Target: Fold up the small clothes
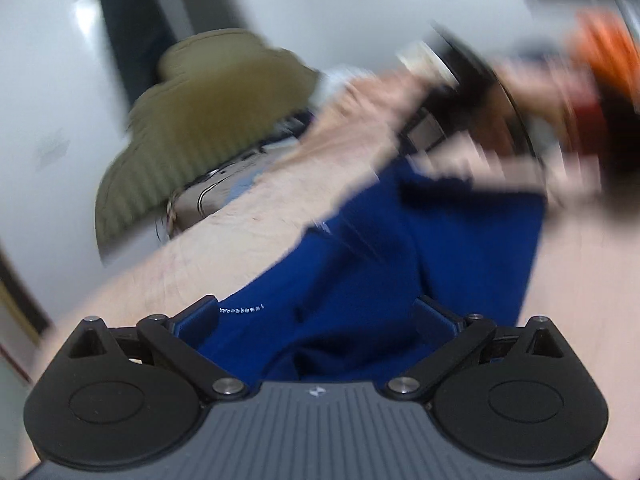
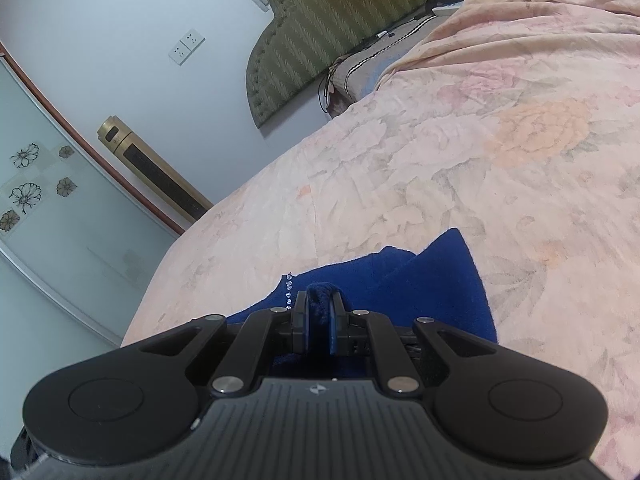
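your right gripper point(image 2: 319, 312) sits at the lower middle of the right wrist view with its jaws drawn nearly together, pinching a rolled fold of the blue garment point(image 2: 440, 280) between the pads. the cloth bulges up over the tips and spreads away to the right of them, ending in a pointed corner just above the middle of the frame. a short line of small shiny studs point(image 2: 288, 290) shows on the garment's left edge, just left of the fingers. the garment lies on the floral bedspread point(image 2: 460, 152), which fills the right and centre of the view. beyond it, in the upper middle, stands an olive striped headboard point(image 2: 320, 28); a gold tower fan point(image 2: 152, 172) leans against the wall at the left, with two wall sockets point(image 2: 186, 46) above it.

your left gripper point(image 1: 318, 314) has its jaws spread wide, one blue-padded finger at the lower left and one at the lower right of the left wrist view. the blue garment point(image 1: 420, 248) lies between and beyond them, but neither pad presses on it. this view is heavily blurred. a bare forearm point(image 1: 248, 216) crosses from the lower left toward the upper right, where the other gripper is only a dark smear, and something orange point(image 1: 604, 52) shows at the far upper right; you cannot tell what it is. the headboard point(image 1: 208, 120) appears at the upper left.
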{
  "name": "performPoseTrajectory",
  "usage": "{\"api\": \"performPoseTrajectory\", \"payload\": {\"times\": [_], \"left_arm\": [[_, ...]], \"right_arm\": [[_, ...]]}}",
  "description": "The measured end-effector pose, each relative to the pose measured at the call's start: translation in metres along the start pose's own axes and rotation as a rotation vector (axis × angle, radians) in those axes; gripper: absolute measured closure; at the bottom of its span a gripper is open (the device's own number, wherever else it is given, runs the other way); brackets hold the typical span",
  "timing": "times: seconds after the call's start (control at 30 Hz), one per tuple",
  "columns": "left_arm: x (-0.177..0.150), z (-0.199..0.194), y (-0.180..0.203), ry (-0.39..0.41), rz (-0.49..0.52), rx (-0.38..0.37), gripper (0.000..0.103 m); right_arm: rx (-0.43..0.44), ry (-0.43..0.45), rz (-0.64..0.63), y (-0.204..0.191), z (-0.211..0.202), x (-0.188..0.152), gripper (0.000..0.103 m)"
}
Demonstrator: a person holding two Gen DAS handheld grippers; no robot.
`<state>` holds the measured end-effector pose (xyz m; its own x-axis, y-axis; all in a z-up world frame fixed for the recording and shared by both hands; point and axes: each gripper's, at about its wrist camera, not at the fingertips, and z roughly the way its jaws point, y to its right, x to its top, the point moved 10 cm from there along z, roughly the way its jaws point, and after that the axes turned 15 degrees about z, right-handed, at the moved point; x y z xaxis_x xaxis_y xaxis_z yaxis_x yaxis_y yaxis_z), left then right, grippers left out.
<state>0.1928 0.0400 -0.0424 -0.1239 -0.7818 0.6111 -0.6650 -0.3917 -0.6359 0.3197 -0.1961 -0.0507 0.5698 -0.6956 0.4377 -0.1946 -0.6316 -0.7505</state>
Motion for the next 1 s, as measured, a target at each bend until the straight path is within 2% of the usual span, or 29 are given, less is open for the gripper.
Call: {"api": "performPoseTrajectory", "payload": {"times": [0.07, 0.2, 0.27, 0.33, 0.4, 0.47, 0.53, 0.6, 0.63, 0.7, 0.8, 0.83, 0.93, 1.0], "left_arm": [[0.002, 0.011, 0.023, -0.046, 0.168, 0.031, 0.0], [0.005, 0.029, 0.041, -0.073, 0.255, 0.058, 0.0], [0.007, 0.04, 0.037, -0.106, 0.327, 0.18, 0.0], [0.009, 0.047, 0.027, -0.131, 0.338, 0.284, 0.0], [0.012, 0.052, 0.007, -0.139, 0.281, 0.34, 0.0], [0.006, 0.061, -0.03, -0.198, 0.169, 0.429, 0.0], [-0.014, 0.067, -0.08, -0.304, 0.002, 0.546, 0.0], [-0.038, 0.065, -0.118, -0.404, -0.18, 0.605, 0.0], [-0.047, 0.06, -0.13, -0.404, -0.286, 0.589, 0.0], [-0.048, 0.051, -0.132, -0.33, -0.405, 0.49, 0.0], [-0.037, 0.047, -0.113, -0.245, -0.43, 0.326, 0.0], [-0.036, 0.048, -0.103, -0.232, -0.425, 0.26, 0.0], [-0.039, 0.06, -0.082, -0.24, -0.445, 0.106, 0.0], [-0.045, 0.069, -0.078, -0.252, -0.477, 0.052, 0.0]], "right_arm": [[-0.002, -0.002, 0.001, 0.0, 0.0, -0.002, 0.089], [-0.012, -0.008, 0.01, 0.005, 0.002, -0.005, 0.088], [-0.014, -0.011, 0.023, 0.007, 0.003, -0.006, 0.087], [-0.011, -0.016, 0.034, 0.008, 0.004, -0.006, 0.086], [-0.01, -0.016, 0.034, 0.008, 0.004, -0.005, 0.086], [-0.009, -0.013, 0.033, 0.007, 0.004, -0.004, 0.086], [-0.009, -0.01, 0.029, 0.005, 0.004, -0.004, 0.086], [-0.008, -0.011, 0.029, 0.005, 0.005, -0.004, 0.086], [-0.007, -0.012, 0.028, 0.005, 0.005, -0.005, 0.086], [-0.009, -0.015, 0.026, 0.007, 0.005, -0.005, 0.085], [-0.015, -0.018, 0.036, 0.011, 0.007, -0.004, 0.084], [-0.018, -0.021, 0.049, 0.013, 0.008, -0.003, 0.074], [-0.009, -0.011, 0.059, 0.014, 0.005, 0.001, 0.057], [-0.03, 0.031, 0.018, 0.014, -0.004, 0.007, 0.056]]}}
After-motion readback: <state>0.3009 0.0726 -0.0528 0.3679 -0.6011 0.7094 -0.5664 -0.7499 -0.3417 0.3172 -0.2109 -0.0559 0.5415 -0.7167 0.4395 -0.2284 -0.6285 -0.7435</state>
